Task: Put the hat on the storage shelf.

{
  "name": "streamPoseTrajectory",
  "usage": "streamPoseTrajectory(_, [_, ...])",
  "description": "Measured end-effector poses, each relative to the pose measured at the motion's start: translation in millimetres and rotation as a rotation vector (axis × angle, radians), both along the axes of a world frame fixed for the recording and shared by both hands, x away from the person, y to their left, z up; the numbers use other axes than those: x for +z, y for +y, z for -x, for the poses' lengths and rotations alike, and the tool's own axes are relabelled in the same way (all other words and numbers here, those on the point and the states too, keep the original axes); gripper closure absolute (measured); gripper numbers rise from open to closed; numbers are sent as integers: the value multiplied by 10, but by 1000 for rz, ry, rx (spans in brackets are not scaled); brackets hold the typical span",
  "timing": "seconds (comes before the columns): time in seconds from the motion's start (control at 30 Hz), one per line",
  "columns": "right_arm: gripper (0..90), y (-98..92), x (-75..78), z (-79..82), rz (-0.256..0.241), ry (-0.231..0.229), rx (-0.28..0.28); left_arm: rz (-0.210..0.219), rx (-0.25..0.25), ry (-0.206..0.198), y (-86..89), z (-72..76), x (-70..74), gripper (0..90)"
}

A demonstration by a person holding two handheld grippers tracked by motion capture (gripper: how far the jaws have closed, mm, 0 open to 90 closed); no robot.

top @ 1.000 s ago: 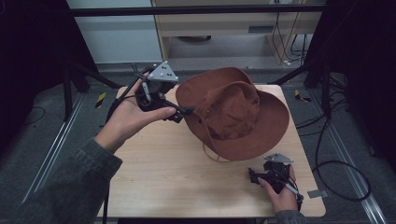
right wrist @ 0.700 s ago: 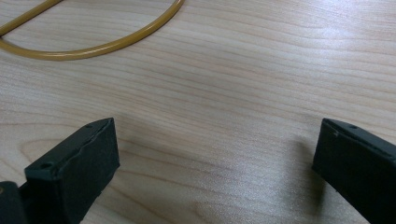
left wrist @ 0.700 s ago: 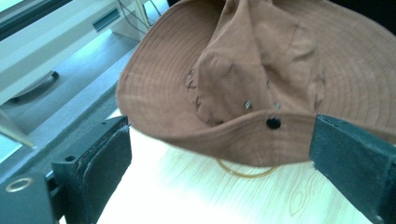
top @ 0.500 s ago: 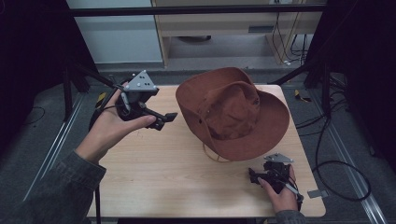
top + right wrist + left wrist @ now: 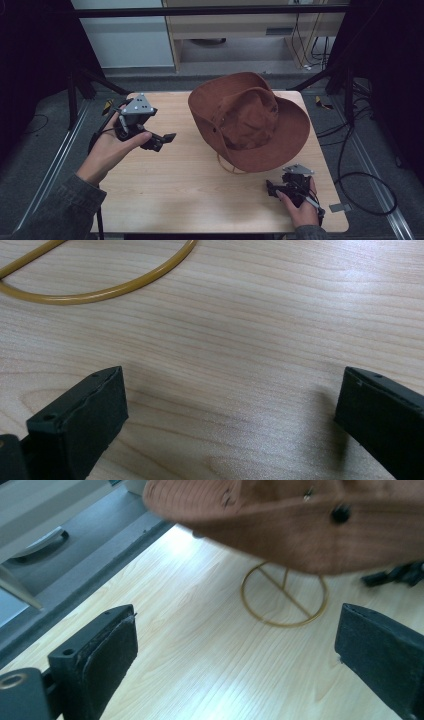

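A: so where's the hat [image 5: 250, 120] vs the left gripper [image 5: 161, 142]?

B: off to its front, near but apart, perched on a gold wire stand [image 5: 284, 596]. Jaws spread wide, nothing in them, held up over the table [image 5: 165, 200].

A: and the right gripper [image 5: 273, 189]?

B: low on the table, hat brim just ahead of it. Jaws wide apart too, empty, stand's ring [image 5: 100, 287] in front.

the brown brimmed hat [image 5: 250, 122], centre of the high view, looks like matt, faintly ribbed cloth. under it the round stand base [image 5: 284, 596] is thin glossy brass-coloured wire. the table [image 5: 190, 195] is pale smooth wood-grain with a soft sheen. jaw pads look matt black, slightly rough.
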State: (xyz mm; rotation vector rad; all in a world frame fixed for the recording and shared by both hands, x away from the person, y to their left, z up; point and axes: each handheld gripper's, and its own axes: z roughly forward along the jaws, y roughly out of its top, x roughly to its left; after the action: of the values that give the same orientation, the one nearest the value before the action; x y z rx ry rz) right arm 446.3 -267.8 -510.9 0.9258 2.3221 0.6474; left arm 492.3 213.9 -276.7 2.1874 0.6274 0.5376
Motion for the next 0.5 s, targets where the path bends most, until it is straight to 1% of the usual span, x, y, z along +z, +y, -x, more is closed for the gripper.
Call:
streamPoseTrajectory(0.07, [4, -1, -1, -2, 0, -1, 3, -1, 3, 11, 50, -12, -93, 33])
streamPoseTrajectory(0.1, [5, -1, -1, -2, 0, -1, 3, -12, 7, 15, 81, -18, -151, 32])
streamPoseTrajectory(0.23, [5, 0, -1, -1, 0, -2, 2, -18, 33, 28, 183, -33, -343, 34])
streamPoseTrajectory(0.33, [4, 0, -1, -1, 0, -2, 2, -47, 59, 34, 284, -58, -492, 35])
streamPoseTrajectory(0.4, [4, 0, -1, 0, 0, -2, 2, -35, 80, 45, 357, -79, -589, 35])
streamPoseTrajectory(0.43, [4, 0, -1, 0, 0, -2, 2, -40, 86, 51, 401, -92, -629, 36])
streamPoseTrajectory(0.5, [4, 0, -1, -1, 1, -2, 2, -27, 109, 65, 472, -114, -722, 37])
